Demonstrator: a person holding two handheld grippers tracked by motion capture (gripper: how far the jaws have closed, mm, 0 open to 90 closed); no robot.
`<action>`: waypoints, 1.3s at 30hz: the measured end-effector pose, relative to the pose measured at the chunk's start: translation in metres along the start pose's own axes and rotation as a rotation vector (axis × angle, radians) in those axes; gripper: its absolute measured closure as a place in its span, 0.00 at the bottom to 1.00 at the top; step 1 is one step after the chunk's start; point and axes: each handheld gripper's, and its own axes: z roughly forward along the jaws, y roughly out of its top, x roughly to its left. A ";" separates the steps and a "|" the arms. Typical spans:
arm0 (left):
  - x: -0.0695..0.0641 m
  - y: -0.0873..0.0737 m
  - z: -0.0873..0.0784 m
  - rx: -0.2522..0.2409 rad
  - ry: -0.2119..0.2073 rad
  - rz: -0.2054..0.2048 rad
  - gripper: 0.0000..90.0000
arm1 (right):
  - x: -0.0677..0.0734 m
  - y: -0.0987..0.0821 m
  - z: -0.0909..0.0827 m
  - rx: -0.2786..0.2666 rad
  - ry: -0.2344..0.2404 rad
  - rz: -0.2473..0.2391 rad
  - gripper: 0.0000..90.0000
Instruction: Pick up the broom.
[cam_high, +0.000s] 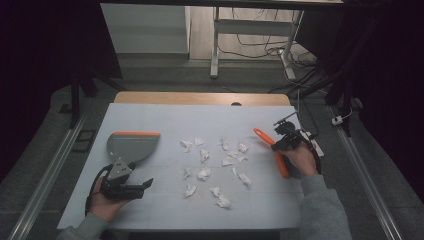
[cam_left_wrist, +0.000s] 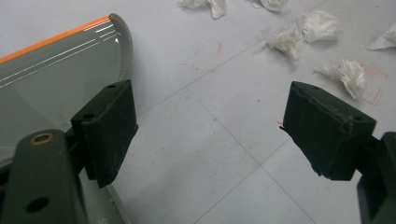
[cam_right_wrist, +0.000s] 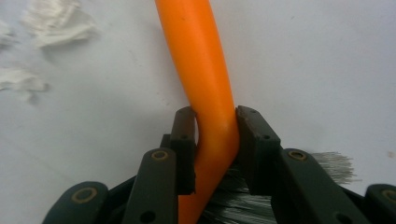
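Right gripper (cam_right_wrist: 215, 140): jaws clamped on the orange handle of a brush (cam_right_wrist: 205, 70), one pad on each side of it; grey bristles (cam_right_wrist: 327, 165) fan out behind the fingers. Handle runs on ahead of the fingertips, over the white table (cam_high: 150, 115). Left gripper (cam_left_wrist: 208, 135): jaws wide apart, nothing between them, bare table below. Dustpan (cam_left_wrist: 51, 79) with orange edge just beside its left finger. Scraps of crumpled paper (cam_left_wrist: 348, 74) lie scattered beyond the fingertips.
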 end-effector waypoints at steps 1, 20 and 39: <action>0.000 0.000 0.000 0.000 -0.001 0.000 0.21 | 0.000 0.000 0.000 0.000 0.000 0.000 0.77; -0.001 0.006 0.003 -0.025 -0.009 -0.009 0.21 | 0.029 -0.011 -0.062 -0.304 0.157 -0.005 0.78; -0.014 0.031 0.012 -0.042 -0.059 -0.011 0.20 | 0.050 -0.009 -0.077 -0.441 0.281 0.055 0.78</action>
